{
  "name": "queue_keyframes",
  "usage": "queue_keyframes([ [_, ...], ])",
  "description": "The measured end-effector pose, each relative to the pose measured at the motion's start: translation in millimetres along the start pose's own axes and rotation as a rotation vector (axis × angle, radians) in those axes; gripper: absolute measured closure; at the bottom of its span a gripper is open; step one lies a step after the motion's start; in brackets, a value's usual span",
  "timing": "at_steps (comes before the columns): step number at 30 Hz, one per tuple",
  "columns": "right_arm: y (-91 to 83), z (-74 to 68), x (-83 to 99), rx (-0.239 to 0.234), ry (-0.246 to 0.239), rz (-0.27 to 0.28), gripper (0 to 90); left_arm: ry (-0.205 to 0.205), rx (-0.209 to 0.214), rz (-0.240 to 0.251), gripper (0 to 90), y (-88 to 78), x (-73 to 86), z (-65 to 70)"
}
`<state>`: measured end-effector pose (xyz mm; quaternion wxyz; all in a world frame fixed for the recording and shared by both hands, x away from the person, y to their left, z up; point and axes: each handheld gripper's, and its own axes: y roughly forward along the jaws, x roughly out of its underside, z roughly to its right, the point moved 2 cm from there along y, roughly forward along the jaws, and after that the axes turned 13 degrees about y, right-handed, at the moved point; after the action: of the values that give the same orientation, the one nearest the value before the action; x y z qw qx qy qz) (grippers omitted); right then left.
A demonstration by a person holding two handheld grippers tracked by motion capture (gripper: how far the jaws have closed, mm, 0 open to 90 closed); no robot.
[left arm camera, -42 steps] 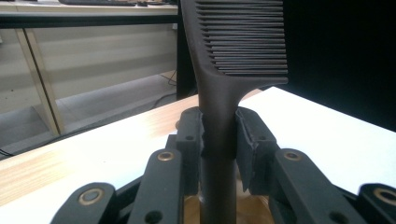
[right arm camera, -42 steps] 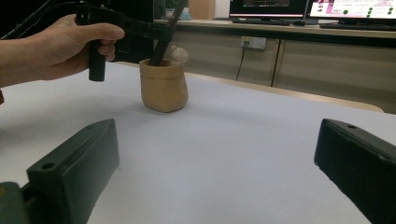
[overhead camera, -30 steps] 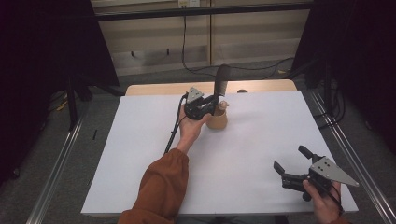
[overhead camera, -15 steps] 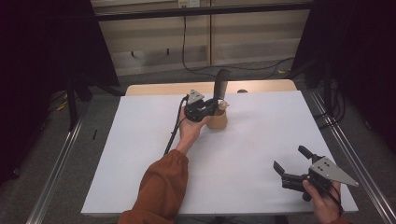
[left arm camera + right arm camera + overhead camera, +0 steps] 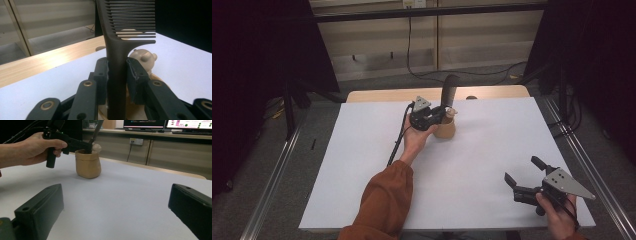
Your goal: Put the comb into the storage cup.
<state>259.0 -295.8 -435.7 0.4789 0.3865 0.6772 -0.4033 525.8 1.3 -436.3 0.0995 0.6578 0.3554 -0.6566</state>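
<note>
Left tool (image 5: pixel 438 116) is gripping the dark comb (image 5: pixel 117 62) by its handle, pads pressing on both sides, comb standing upright with teeth at the top. Comb's lower end is sitting inside the tan pot (image 5: pixel 445 129), beside a small bear-shaped figure (image 5: pixel 144 58) at the pot's rim. Pot is standing on the white counter (image 5: pixel 362 165), near its far edge. Right tool (image 5: pixel 526 176) is hovering near the counter's near right corner, jaws spread wide, gripping nothing, well apart from the pot.
</note>
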Motion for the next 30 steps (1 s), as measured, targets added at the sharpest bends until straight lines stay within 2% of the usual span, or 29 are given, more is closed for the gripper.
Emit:
queue_keyframes([
  [9, -0.1, 0.0, 0.0, -0.002, -0.001, 0.001, 0.0, 0.008, 0.004, 0.002, 68.7, -0.7, -0.8, 0.6],
  [13, -0.2, 0.2, 0.0, -0.001, -0.001, 0.000, 0.0, -0.016, 0.010, 0.007, 65.1, -3.6, -1.1, -2.2],
  [16, -0.1, -0.1, 0.0, -0.003, -0.003, 0.002, 0.0, -0.021, -0.005, 0.025, 63.0, -8.0, -1.8, -4.2],
  [18, 0.0, -0.1, 0.0, -0.001, -0.001, 0.001, 0.0, -0.016, -0.015, 0.023, 60.1, -10.5, -2.7, -5.3],
  [24, 0.4, -0.9, 0.3, -0.002, 0.000, 0.001, 0.0, -0.036, -0.036, 0.029, 46.1, -18.8, -0.9, -7.1],
  [27, 0.7, -1.4, 0.5, -0.003, 0.001, -0.001, 0.0, -0.067, -0.045, 0.050, 42.7, -25.3, -0.9, -9.5],
  [30, 0.8, -1.3, 0.5, -0.002, 0.000, 0.000, 0.0, -0.081, -0.063, 0.063, 32.2, -30.3, -2.5, -11.9],
])
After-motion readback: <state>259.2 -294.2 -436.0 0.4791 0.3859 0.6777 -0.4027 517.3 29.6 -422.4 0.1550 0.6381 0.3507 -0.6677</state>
